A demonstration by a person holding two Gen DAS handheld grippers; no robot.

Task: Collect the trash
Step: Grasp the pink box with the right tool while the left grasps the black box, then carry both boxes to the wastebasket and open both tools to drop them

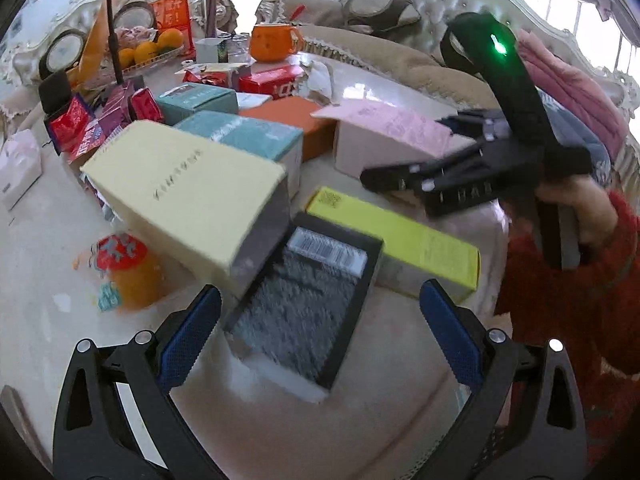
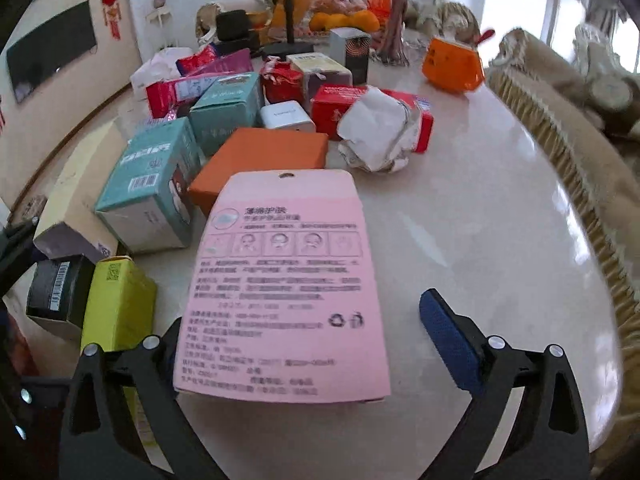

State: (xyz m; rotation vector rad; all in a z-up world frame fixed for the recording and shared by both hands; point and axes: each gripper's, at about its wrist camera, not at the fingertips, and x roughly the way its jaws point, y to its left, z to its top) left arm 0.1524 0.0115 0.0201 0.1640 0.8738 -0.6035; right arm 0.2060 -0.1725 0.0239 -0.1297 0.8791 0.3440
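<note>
Many empty boxes lie on a pale marble table (image 2: 480,208). My left gripper (image 1: 320,336) is open; a black box with a barcode (image 1: 308,300) lies between its blue pads (image 1: 192,340). A pale yellow box (image 1: 192,196) and a lime box (image 1: 400,240) lie beside it. My right gripper (image 2: 304,344) is open around a pink box (image 2: 284,280), whose near end covers the left finger. The right gripper also shows in the left wrist view (image 1: 404,184), by the pink box (image 1: 384,136). A crumpled white paper ball (image 2: 376,136) lies farther back.
Teal boxes (image 2: 152,184), an orange box (image 2: 260,160) and red packs (image 2: 332,108) crowd the middle. An orange mug (image 2: 452,64), a fruit tray with oranges (image 2: 344,20), a tripod stand (image 2: 288,4) and a vase stand at the back. A sofa (image 2: 568,120) borders the table.
</note>
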